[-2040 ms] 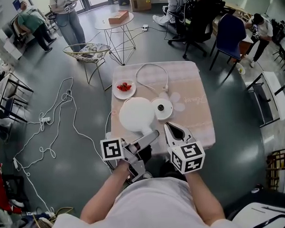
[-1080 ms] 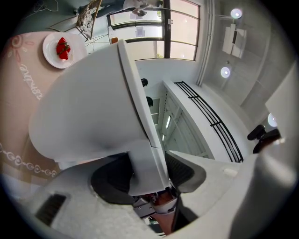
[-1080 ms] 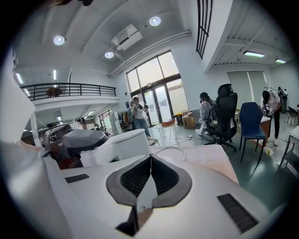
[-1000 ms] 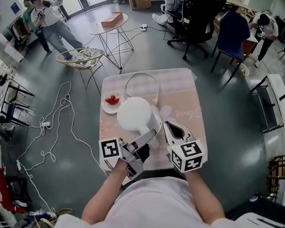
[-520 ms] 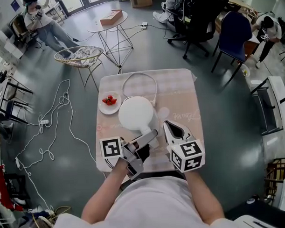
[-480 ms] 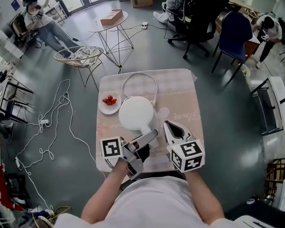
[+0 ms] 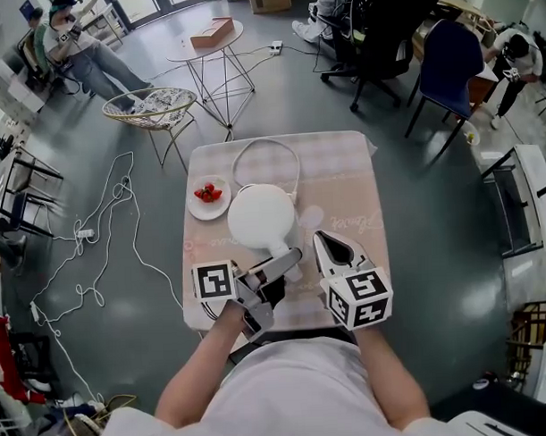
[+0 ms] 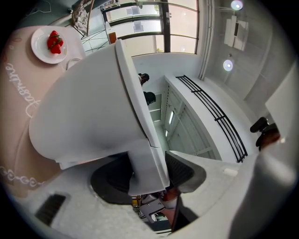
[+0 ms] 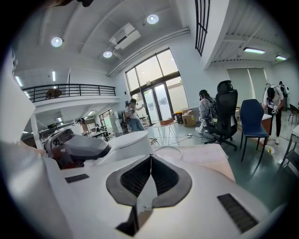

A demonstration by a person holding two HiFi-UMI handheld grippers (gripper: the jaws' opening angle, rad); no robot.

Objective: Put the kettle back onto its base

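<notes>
Found the white kettle [image 7: 262, 217] over the pink-clothed table [image 7: 343, 174], just right of the plate [image 7: 194, 205] of strawberries and slightly nearer the person than it. Found the left gripper [image 7: 283, 261] nearer the person again than the plate, both pads [image 8: 184, 172] pinching the kettle's handle [image 8: 142, 154] from either side, with no gap visible between pad and handle. Judged this a carrying grip, taken on the handle to keep the body upright and under control during lowering.

Found the right gripper [image 7: 335, 248] well right of the plate, past the kettle, fingers pressed together on nothing. Judged it parked clear so as not to obstruct the set-down.

Traced a white cord [image 7: 266, 141] looping beyond and to the right of the plate, then passing out of sight behind the kettle. Could not locate the base in any view. Judged it hidden beneath the kettle, going by the cord's run. Could not confirm seating as against hovering just above.

Recommend verifying seating before any release. Otherwise, risk of a tilted or off-centre landing beside the plate.
</notes>
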